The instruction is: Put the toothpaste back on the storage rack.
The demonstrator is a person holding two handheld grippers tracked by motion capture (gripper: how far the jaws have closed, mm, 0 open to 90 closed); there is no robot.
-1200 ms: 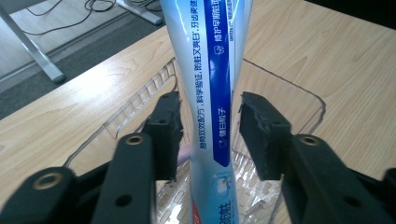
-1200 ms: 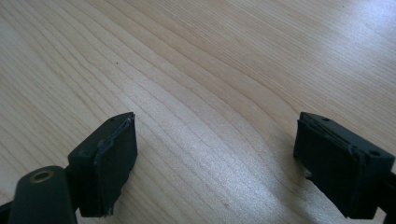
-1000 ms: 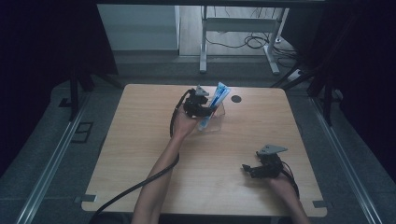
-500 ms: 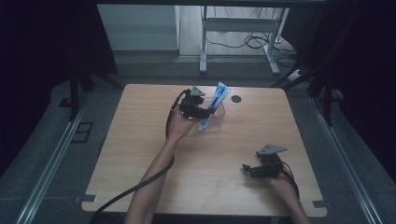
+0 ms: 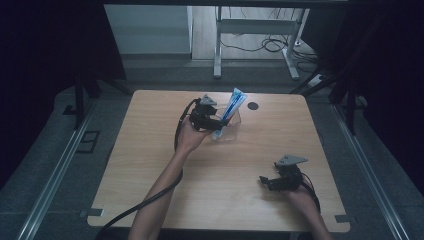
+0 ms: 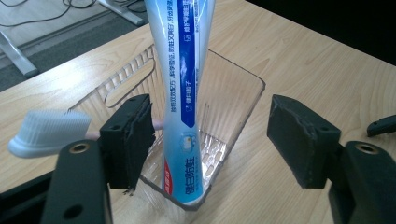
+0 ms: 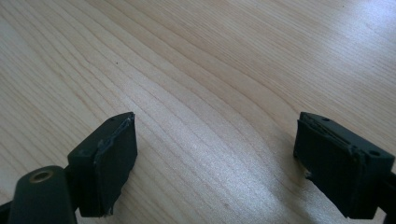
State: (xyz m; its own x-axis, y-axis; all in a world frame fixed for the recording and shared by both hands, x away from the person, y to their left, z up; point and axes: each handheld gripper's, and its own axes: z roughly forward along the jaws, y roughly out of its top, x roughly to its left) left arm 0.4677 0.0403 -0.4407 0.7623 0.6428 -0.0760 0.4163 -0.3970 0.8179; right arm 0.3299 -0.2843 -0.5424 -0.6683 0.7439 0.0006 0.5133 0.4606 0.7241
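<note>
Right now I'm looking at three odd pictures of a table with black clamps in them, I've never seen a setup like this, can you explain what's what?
A person sits at a wooden table holding hand-worked tongs in each hand. The top picture looks down from above; the other two come from small cameras riding on each pair of tongs, looking along their black jaws.

The left tongs are at a clear tray in which a blue and white toothpaste tube leans. Their jaws have just been opening: the tube stands between them, but the pads no longer press on it. A white toothbrush head shows at the left jaw.

The right tongs rest open over bare wood, holding nothing.
</note>
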